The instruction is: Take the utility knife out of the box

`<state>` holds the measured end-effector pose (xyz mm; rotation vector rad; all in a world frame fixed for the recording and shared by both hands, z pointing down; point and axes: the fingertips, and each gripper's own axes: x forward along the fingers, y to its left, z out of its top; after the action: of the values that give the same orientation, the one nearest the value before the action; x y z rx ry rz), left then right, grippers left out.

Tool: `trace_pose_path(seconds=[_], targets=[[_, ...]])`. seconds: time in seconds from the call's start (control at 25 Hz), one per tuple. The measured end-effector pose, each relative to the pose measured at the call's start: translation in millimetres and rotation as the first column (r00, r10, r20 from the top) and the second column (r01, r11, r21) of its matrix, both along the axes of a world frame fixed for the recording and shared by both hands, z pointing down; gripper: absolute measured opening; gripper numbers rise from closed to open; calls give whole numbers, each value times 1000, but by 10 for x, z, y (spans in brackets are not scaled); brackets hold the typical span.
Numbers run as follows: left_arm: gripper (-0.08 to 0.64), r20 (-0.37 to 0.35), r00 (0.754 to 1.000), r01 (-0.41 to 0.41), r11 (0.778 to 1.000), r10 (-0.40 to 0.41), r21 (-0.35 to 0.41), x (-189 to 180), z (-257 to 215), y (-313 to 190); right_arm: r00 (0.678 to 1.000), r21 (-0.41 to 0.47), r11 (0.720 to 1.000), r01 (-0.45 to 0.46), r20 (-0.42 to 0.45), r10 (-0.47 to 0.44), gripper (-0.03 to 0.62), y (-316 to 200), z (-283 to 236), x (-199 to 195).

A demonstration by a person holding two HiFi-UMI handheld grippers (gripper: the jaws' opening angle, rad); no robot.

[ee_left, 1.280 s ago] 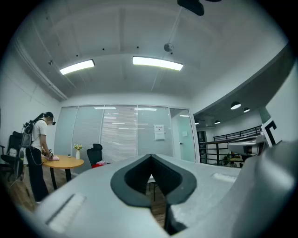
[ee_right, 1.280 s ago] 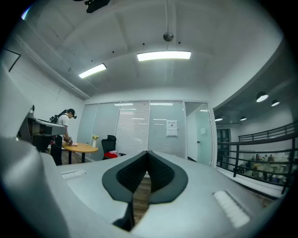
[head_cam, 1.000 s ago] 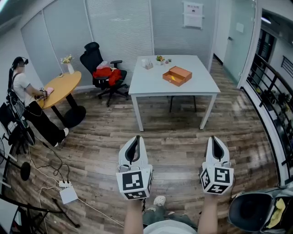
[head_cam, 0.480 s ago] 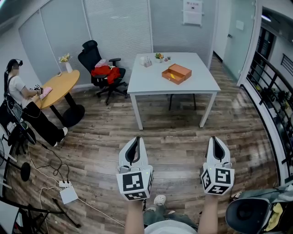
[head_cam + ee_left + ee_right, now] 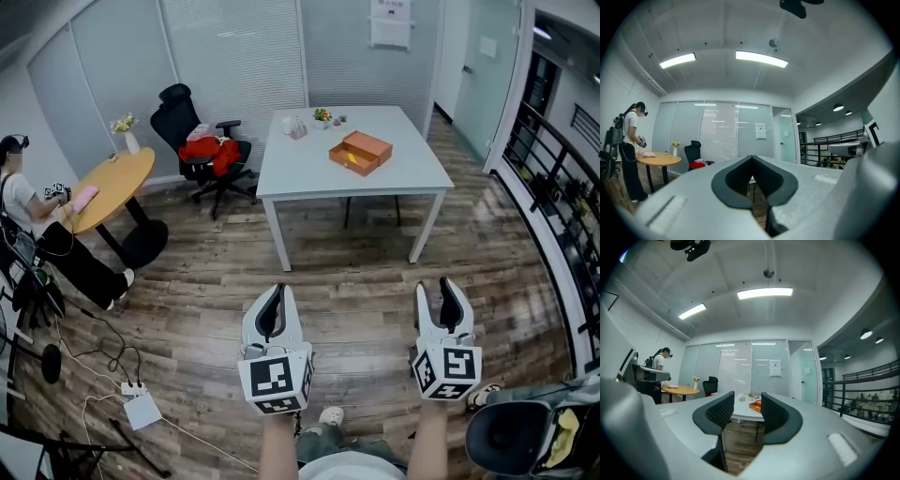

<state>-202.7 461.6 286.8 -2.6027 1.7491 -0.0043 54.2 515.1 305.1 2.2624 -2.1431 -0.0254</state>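
Observation:
An open orange box (image 5: 361,152) lies on the white table (image 5: 309,169) across the room, also seen far off between the right jaws as the orange box (image 5: 755,406). The knife inside does not show. My left gripper (image 5: 274,305) is held level over the wooden floor, shut and empty. My right gripper (image 5: 442,298) is level beside it; its jaws have just been opening and stand apart with nothing between them. Both are well short of the table.
A black office chair (image 5: 192,131) with red cloth stands left of the table. A round wooden table (image 5: 108,183) and a seated person (image 5: 28,202) are at the far left. Cables and a power strip (image 5: 141,405) lie on the floor. A black railing (image 5: 562,178) runs along the right.
The right gripper's jaws have opened from shut. Both grippers and the view have moved forward toward the white table.

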Motion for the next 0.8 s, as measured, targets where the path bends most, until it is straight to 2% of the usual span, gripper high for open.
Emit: trace_pose_path(seconds=[0.16, 0.32, 0.8], targets=[[0, 5, 1000, -11, 1000, 11, -5, -38, 33, -218, 1000, 2, 1000, -8, 13, 8, 281, -217, 13, -58], [0, 16, 1000, -23, 1000, 24, -12, -66, 97, -407, 1000, -3, 1000, -5, 24, 5, 317, -421, 72, -151], [0, 17, 1000, -19, 998, 20, -63, -37, 315, -880, 1000, -57, 998, 16, 14, -15, 330, -914, 246, -202]])
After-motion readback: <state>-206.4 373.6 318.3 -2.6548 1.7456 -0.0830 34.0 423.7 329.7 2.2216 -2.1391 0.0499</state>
